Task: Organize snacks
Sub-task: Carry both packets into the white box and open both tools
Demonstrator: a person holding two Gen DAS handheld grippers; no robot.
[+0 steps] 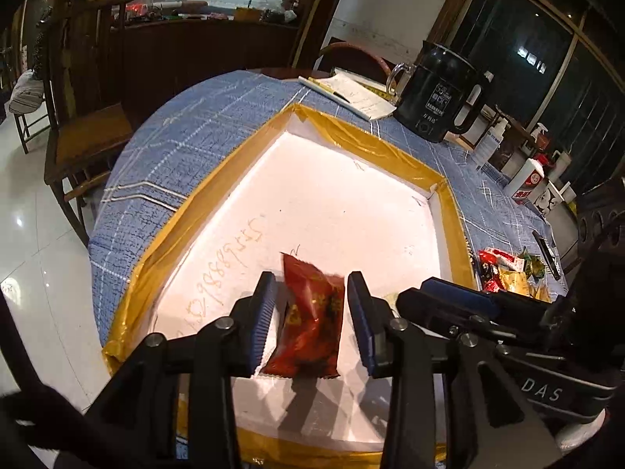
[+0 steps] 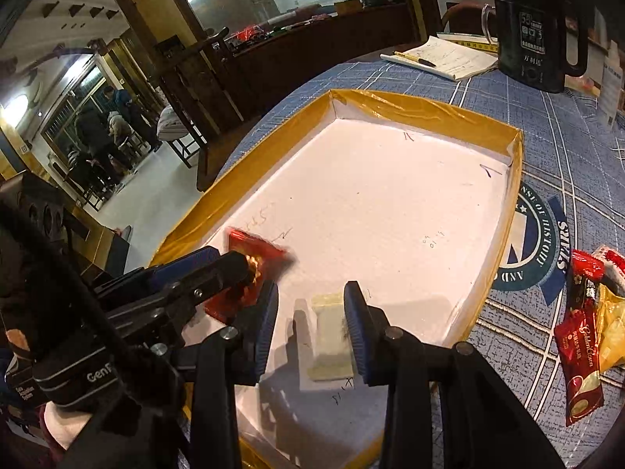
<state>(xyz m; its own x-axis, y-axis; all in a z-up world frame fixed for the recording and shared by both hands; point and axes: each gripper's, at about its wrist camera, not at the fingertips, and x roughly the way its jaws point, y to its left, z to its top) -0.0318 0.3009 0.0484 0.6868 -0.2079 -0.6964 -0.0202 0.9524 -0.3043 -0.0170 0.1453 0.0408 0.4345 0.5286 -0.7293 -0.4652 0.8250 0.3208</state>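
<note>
Both hands are working at the placing step of tidying the snacks into the white tray [image 1: 343, 203] with gold-taped walls that is sitting on the blue-clothed surface [image 1: 187, 136]. The left gripper [image 1: 312, 316] is hanging over the tray's near edge with its jaws standing apart, and the red snack packet [image 1: 312, 312] is lying flat on the tray floor between them with a visible gap on each side, so nothing is being gripped there. The right gripper [image 2: 311, 320] is sitting just beside it, also over the near edge, with its jaws parted around a pale yellow-white packet [image 2: 330, 336] that is resting on the tray floor; the right pad is standing very close to that packet's edge and I cannot tell whether it is touching, though it is not looking squeezed. Judging from this, both packets are looking delivered, and the next move is calling for lifting both grippers straight up clear of the packets without dragging them, then reaching to the pile of loose snacks [image 2: 586, 312] waiting outside the tray near the surface's right edge. A black kettle [image 1: 441, 93] and a notepad [image 1: 351, 93] are standing beyond the tray's far edge
</note>
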